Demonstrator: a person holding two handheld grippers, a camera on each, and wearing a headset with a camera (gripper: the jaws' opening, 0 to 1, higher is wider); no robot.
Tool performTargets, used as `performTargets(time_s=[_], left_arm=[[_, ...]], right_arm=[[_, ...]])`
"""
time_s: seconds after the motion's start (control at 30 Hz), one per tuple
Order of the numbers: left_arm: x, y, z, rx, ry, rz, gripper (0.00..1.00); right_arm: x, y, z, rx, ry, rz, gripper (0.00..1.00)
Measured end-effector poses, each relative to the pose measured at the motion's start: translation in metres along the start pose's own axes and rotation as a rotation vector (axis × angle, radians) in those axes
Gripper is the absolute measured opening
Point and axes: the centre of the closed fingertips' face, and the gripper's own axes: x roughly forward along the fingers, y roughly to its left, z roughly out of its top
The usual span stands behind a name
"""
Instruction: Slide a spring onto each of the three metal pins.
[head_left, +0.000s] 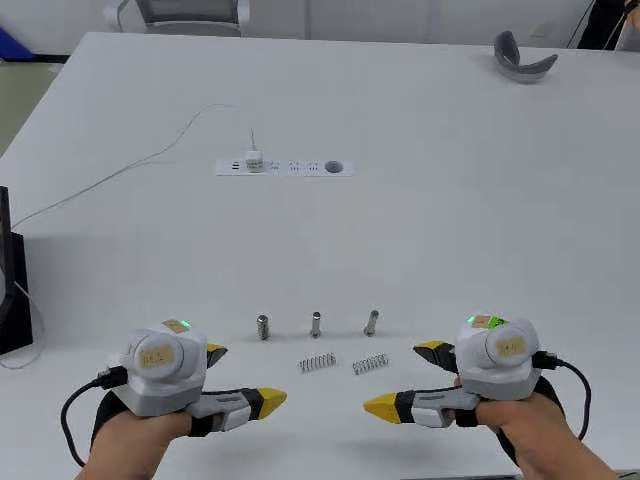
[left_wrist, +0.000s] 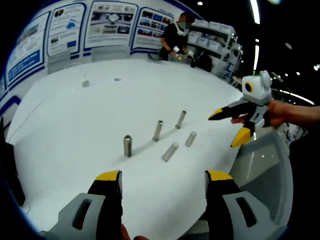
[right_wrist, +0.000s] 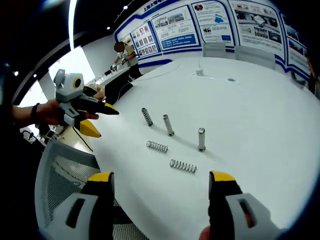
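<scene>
Here, a spring (left_wrist: 127, 146) sits on one pin (head_left: 263, 320) (two springs (head_left: 317, 362) lie loose).

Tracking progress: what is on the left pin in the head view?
A spring sits around the left pin, coils wrapping it. The shaft beneath them is covered; just its top shows.

Your left hand (head_left: 135, 440) holds the left tongs (head_left: 243, 376), a grey-and-white plastic body with yellow-and-black tips. Your right hand (head_left: 530, 435) holds the matching right tongs (head_left: 405, 377). Both pairs sit low in front of you, level with each other and well apart, tips pointing inward toward one another. The jaws of each are spread wide with nothing between them.
</scene>
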Motion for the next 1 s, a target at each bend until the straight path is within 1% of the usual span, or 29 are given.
performTargets(time_s=[0.2, 0.4, 0.53, 0.87, 0.93, 1.0], left_arm=[[0.006, -0.004, 0.001, 0.026, 0.019, -0.019, 0.68], [0.014, -0.010, 0.006, 0.059, 0.031, -0.040, 0.68], [0.020, -0.012, 0.009, 0.072, 0.038, -0.052, 0.68], [0.033, -0.017, 0.015, 0.121, 0.061, -0.081, 0.67], [0.035, -0.018, 0.016, 0.132, 0.068, -0.086, 0.67], [0.039, -0.019, 0.015, 0.153, 0.085, -0.091, 0.66]], right_arm=[[-0.002, 0.000, -0.003, 0.008, 0.003, -0.001, 0.80], [-0.004, 0.000, -0.006, 0.019, 0.002, -0.002, 0.81], [-0.005, 0.003, -0.008, 0.019, 0.009, 0.000, 0.81], [-0.007, 0.002, -0.011, 0.018, 0.009, -0.002, 0.82], [-0.007, 0.002, -0.011, 0.020, 0.007, -0.002, 0.82], [-0.007, 0.002, -0.011, 0.019, 0.007, -0.001, 0.82]])
